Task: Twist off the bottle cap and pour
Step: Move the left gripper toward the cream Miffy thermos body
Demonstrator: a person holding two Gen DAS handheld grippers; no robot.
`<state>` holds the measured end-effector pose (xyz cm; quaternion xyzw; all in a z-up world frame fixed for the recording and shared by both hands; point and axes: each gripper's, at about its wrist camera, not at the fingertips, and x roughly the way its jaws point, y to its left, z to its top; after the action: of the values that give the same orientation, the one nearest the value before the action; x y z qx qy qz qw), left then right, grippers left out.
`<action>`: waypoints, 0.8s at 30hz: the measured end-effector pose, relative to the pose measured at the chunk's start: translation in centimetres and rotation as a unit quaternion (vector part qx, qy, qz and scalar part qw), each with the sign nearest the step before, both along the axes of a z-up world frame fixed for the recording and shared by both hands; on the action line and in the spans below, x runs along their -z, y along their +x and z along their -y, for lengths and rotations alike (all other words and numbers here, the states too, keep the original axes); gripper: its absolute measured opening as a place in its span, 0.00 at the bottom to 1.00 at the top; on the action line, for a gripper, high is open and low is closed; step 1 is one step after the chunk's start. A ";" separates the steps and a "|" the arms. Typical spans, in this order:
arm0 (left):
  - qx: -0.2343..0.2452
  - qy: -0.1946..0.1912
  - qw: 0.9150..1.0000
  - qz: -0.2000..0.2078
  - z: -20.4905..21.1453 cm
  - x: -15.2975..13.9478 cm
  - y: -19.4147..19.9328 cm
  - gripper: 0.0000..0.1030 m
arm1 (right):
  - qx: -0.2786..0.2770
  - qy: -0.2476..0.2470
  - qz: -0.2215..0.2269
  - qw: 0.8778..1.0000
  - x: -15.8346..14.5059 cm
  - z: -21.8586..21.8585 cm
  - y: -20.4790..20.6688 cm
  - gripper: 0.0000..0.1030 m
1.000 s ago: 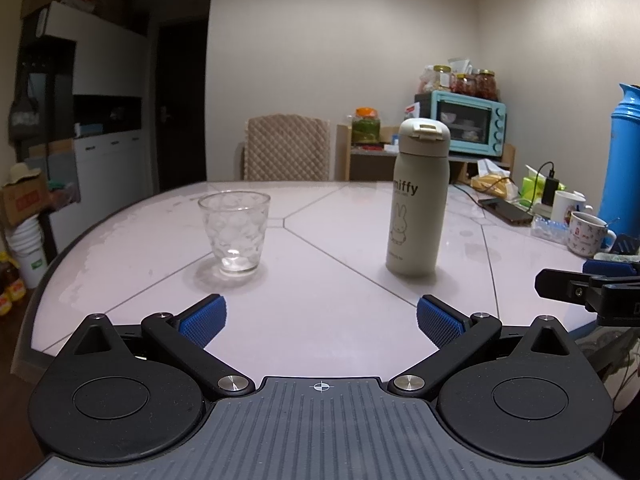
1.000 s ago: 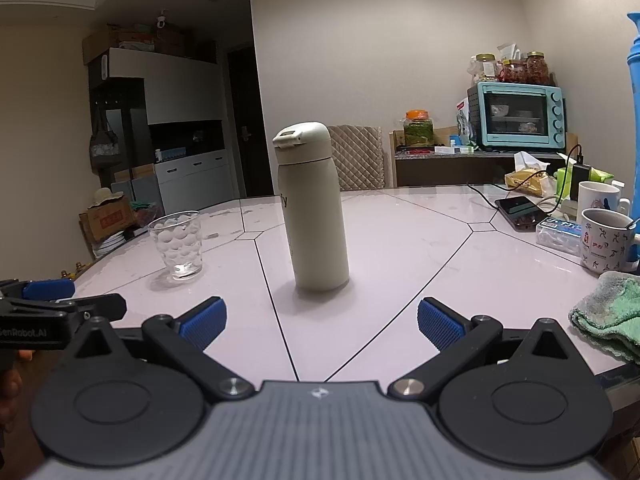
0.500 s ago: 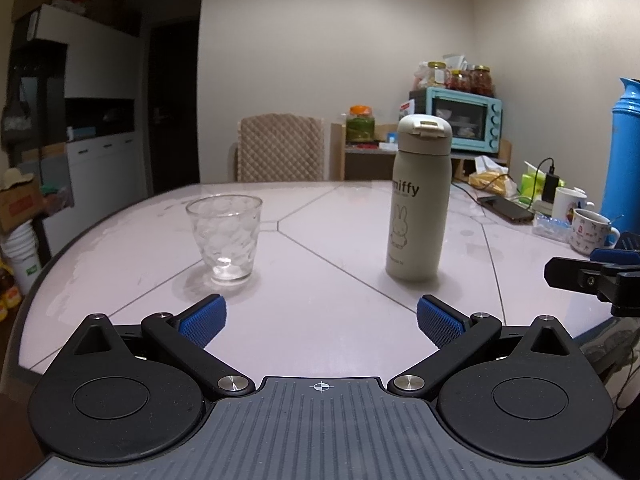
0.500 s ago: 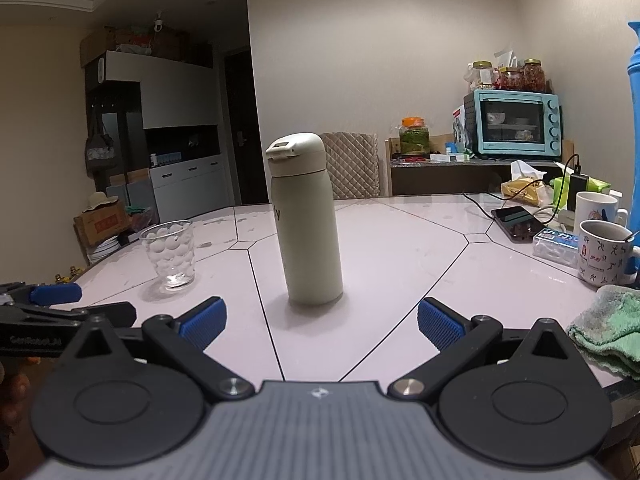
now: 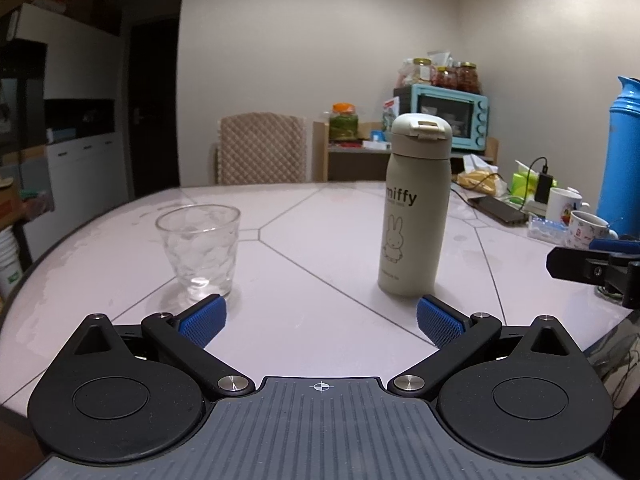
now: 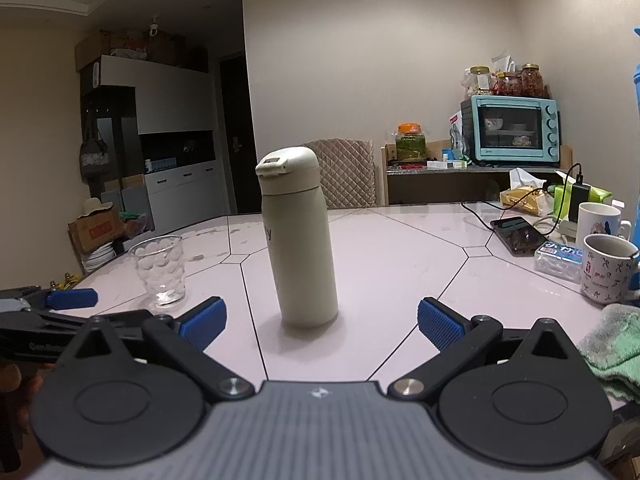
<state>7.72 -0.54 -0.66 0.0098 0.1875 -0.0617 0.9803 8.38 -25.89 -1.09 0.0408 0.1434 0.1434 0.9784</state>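
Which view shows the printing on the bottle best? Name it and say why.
The left wrist view. There the bottle faces the camera, so the word "miffy" and the rabbit drawing below it read whole. In the right wrist view the bottle is turned away: only the last letters show at its left edge, and no rabbit.

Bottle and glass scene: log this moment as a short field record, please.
bottle: cream Miffy bottle, upright on table, cap on
glass: clear glass, upright, looks empty, apart from the bottle
left gripper: open, holding nothing
right gripper: open, bottle ahead between its fingers, not touching
task stage: cap not yet unscrewed
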 end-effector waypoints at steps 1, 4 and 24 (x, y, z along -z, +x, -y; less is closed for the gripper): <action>0.002 0.001 1.000 0.000 0.0 0.0 0.2 1.00 | 0.001 -0.001 0.001 1.000 -0.1 0.0 0.2 1.00; 0.009 0.007 1.000 0.002 -0.1 -0.2 1.2 1.00 | 0.001 -0.003 0.003 1.000 -0.4 -0.1 0.7 1.00; 0.116 0.030 0.993 0.019 1.5 -0.2 7.1 1.00 | -0.002 -0.006 0.034 0.999 -3.2 -1.1 3.7 1.00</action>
<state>14.80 -2.04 -0.47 0.0622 0.1684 -0.1691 0.9691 12.10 -24.75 2.11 0.0292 0.1108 0.1459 0.9826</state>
